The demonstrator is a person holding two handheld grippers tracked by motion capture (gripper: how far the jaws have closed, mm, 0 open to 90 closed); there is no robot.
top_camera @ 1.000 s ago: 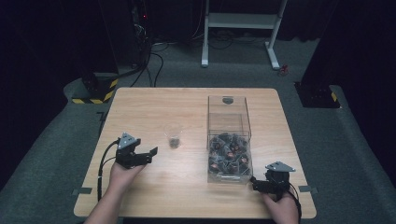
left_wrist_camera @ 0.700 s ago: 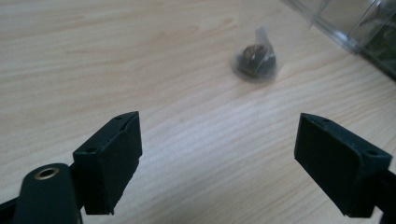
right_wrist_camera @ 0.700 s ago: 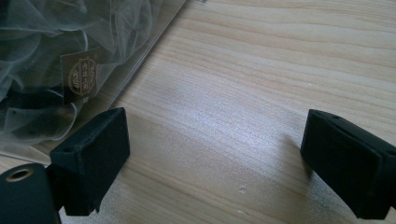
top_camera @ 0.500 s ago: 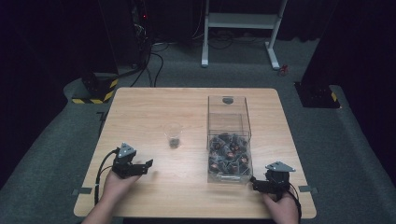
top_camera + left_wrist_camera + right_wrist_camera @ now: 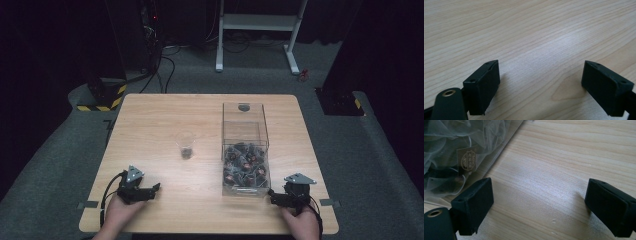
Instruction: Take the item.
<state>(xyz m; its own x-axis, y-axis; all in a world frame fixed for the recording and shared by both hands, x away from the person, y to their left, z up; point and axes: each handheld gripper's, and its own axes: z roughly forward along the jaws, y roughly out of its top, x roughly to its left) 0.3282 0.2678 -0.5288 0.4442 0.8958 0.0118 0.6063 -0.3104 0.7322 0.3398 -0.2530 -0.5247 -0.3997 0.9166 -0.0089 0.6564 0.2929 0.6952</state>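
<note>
Left gripper (image 5: 156, 187) rests near the table's (image 5: 150, 130) front-left edge, jaws spread wide over bare wood. Right gripper (image 5: 271, 195) sits at the front-right, jaws likewise apart, just beside the clear box (image 5: 245, 150) of what appear to be wrapped pouches. Small cup (image 5: 185, 146) stands mid-table, well apart from both.

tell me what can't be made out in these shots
- What lies in the small clear cup: high view, a dark speck too small to name.
- Pouches in the clear box: right gripper view cuts them at its edge; the label print is blurred.
- Left gripper, right gripper: hands cut off by the bottom edge.
</note>
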